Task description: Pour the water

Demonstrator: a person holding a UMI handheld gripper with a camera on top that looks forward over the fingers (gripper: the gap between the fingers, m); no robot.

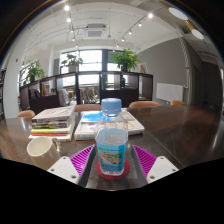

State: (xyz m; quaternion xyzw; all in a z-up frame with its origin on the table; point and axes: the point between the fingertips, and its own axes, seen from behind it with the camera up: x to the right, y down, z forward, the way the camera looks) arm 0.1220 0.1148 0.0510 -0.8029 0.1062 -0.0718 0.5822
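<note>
Our jaws (pixel 112 160) appear closed on the water bottle (pixel 111 140), its blue-labelled body pressed between the pink pads (pixel 84 156) with its cap upright above them. Just beside the jaws to the left sits a white cup (pixel 40 146) on the table (pixel 160 125); beyond it lie stacked books (pixel 55 121), and papers (pixel 95 124) rest behind the bottle. We judge the cap still looks on, so tipping now would pour nothing, and a soft bottle could slip or crumple in our grip.
</note>
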